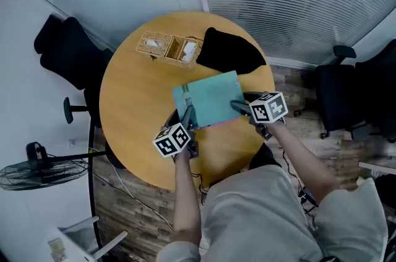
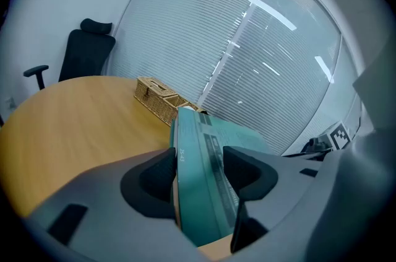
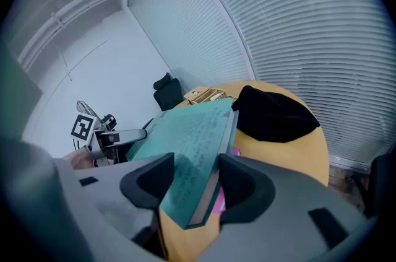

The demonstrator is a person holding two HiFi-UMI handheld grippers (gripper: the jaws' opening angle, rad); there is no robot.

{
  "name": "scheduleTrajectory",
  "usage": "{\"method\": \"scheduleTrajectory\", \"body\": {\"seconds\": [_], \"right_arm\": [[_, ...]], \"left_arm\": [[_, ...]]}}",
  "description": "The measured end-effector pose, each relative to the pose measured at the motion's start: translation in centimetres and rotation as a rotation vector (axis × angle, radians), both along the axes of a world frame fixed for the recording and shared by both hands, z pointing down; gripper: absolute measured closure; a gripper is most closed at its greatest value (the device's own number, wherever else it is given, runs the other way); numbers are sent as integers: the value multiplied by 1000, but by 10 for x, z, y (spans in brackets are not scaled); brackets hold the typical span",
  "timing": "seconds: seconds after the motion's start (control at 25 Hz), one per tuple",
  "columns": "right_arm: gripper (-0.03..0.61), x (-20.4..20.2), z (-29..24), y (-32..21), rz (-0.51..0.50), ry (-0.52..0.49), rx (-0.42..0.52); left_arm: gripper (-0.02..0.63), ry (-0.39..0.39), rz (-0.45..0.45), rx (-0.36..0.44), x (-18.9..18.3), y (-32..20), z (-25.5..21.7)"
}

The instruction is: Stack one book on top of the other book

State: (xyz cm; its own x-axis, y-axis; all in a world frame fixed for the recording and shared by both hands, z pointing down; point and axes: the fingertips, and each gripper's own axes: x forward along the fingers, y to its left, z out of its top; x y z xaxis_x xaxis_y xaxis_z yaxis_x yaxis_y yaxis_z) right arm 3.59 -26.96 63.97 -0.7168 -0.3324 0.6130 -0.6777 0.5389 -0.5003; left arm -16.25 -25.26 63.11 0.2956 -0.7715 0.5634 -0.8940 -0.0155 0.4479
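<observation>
A teal book [image 1: 209, 98] hangs tilted over the round wooden table [image 1: 130, 106], gripped at both near corners. My left gripper [image 1: 189, 115] is shut on its left edge; in the left gripper view the book [image 2: 204, 186] fills the gap between the pads. At the book's right edge, my right gripper [image 1: 238, 107] is shut on it, with the cover and page block [image 3: 192, 143] between the jaws. A pink book [image 1: 218, 123] lies on the table under the teal one, and only a thin strip [image 3: 221, 197] of it shows.
A wicker box [image 1: 168, 47] and a black cloth bag [image 1: 229, 51] lie at the table's far side. Black office chairs stand at the left [image 1: 65, 50] and right [image 1: 346, 93]. A floor fan [image 1: 37, 171] is at the lower left.
</observation>
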Motion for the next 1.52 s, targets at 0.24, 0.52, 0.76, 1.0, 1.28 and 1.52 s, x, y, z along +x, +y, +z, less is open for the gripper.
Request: {"method": "scheduleTrajectory", "body": {"seconds": [0.24, 0.52, 0.76, 1.0, 1.28, 1.52], "right_arm": [[345, -3, 8, 19, 31, 12, -5], [345, -22, 24, 27, 13, 47, -5], [345, -33, 38, 25, 10, 60, -22], [345, -41, 54, 17, 9, 76, -37], [345, -42, 67, 13, 15, 86, -60], [345, -38, 78, 12, 19, 102, -66]], "left_arm": [[360, 4, 28, -17, -2, 17, 9], [360, -10, 30, -39, -21, 22, 15], [360, -8, 25, -74, -31, 20, 27], [360, 7, 11, -131, -38, 18, 49], [360, 29, 1, -184, -40, 16, 68], [360, 40, 3, -216, -37, 16, 86]]}}
